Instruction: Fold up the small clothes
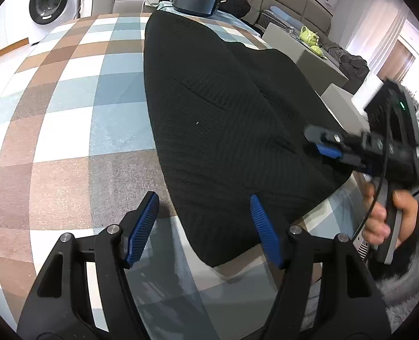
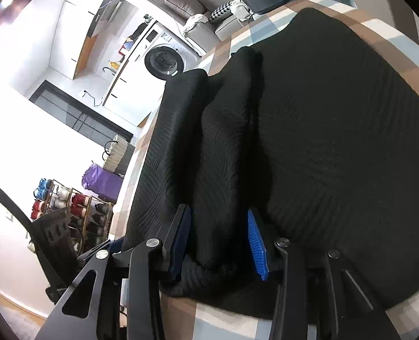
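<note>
A black ribbed-knit garment (image 1: 223, 130) lies spread along the bench, which is covered in a brown, blue and white check, its near end tapering toward the bench edge. A soft crease runs lengthwise down its middle. At one side edge the knit is gathered into a raised, rolled fold (image 2: 223, 155), doubled over itself.

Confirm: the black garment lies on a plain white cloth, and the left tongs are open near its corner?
Not quite. The cloth under the black garment is checked in brown, blue and white, not plain white, as the left wrist view shows. The left tongs are indeed open near its corner.
</note>
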`<state>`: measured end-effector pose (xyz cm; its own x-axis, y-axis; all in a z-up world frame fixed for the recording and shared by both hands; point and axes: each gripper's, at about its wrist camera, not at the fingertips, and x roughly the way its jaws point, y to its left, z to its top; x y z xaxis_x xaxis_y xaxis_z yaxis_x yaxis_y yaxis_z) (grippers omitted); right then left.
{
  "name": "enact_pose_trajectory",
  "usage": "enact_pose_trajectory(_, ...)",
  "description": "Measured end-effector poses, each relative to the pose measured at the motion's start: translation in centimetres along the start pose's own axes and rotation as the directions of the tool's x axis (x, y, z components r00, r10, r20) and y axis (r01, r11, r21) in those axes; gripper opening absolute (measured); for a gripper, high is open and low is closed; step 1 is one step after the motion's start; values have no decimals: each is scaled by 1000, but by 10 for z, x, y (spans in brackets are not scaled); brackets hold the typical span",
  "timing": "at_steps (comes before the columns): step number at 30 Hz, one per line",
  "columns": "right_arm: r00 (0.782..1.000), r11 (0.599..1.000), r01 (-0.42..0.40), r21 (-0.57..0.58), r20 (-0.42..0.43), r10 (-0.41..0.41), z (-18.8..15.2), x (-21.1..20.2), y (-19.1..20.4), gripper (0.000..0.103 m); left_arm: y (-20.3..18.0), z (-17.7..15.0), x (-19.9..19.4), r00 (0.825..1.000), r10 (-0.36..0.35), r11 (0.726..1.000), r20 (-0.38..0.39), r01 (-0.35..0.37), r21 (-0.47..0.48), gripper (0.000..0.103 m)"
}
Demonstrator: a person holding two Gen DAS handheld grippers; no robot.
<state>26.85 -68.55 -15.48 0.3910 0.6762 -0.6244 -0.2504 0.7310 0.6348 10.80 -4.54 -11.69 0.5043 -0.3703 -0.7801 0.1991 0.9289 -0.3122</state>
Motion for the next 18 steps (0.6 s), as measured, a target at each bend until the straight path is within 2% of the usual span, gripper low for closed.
enact_pose_trajectory(7,1000,994,0,108,-29,3,45,31,-2,41,1,1,-1,1000,8,1000,9,-8,-10,64)
enact_pose_trajectory(9,1000,992,14,125,-18,-12,59,39,1,36,3,1,-2,1000,7,1000,13,-7,-18,64)
enact_pose_trajectory(10,999,993,47,104,-9,-47,66,43,5,16,4,1,-2,1000,10,1000,17,-9,-23,64)
enact_pose_trajectory(11,998,994,68,80,0,-68,72,44,8,7,5,2,-3,1000,10,1000,20,-9,-25,64)
enact_pose_trajectory(13,996,1000,8,-10,85,-7,79,36,26,6,5,2,-5,1000,10,1000,26,-9,-23,64)
enact_pose_trajectory(14,994,998,12,-54,106,-6,82,33,33,6,5,3,-6,1000,11,1000,28,-11,-22,64)
enact_pose_trajectory(15,990,988,89,-126,124,-74,83,31,44,6,5,3,-6,999,9,1000,31,-8,-23,65)
enact_pose_trajectory(16,986,981,138,-138,118,-122,84,33,46,6,5,3,-7,999,6,1000,34,-5,-25,65)
enact_pose_trajectory(18,987,984,156,-83,61,-151,89,42,35,7,4,4,-5,999,16,1000,32,-15,-25,65)
